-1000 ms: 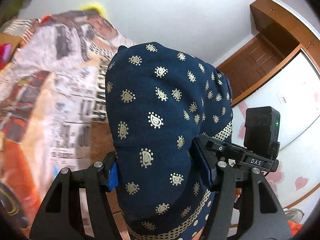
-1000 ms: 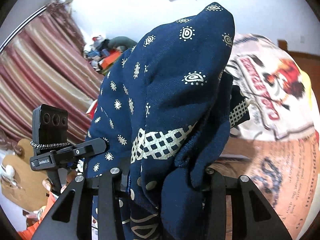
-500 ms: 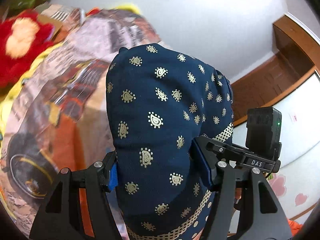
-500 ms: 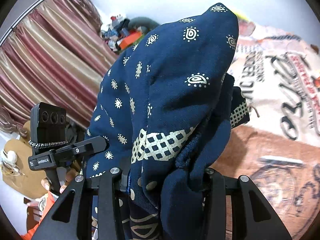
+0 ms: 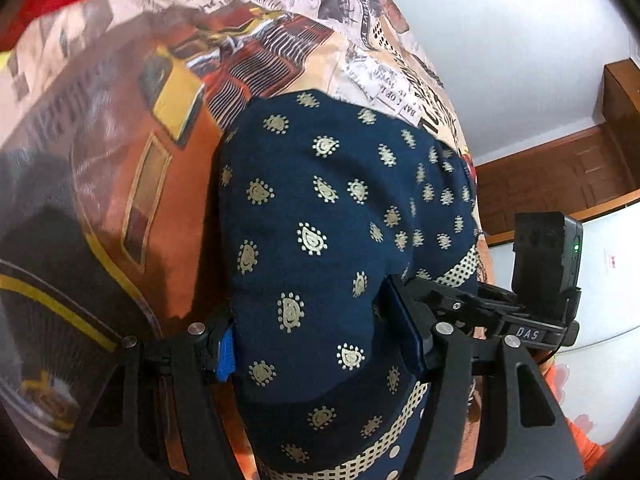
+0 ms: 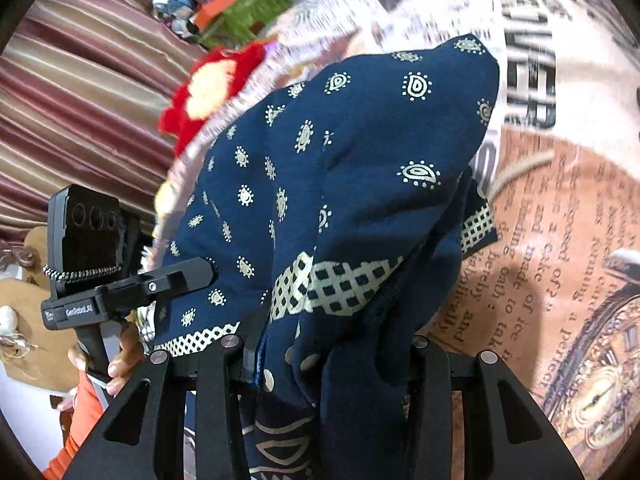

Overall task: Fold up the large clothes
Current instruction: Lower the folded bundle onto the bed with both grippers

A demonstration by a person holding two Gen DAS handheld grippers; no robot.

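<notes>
Both grippers hold the dark blue cloth (image 5: 320, 240) with gold print. The left gripper (image 5: 316, 336) has its fingers clenched on a thick bunch, and the right gripper (image 6: 328, 356) also. The cloth hangs above the printed bedsheet (image 5: 140, 128).

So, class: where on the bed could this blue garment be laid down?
Free: printed bedspread right of the garment, and its orange stretch to the left. Crowded: the far end, by the red plush toy.
</notes>
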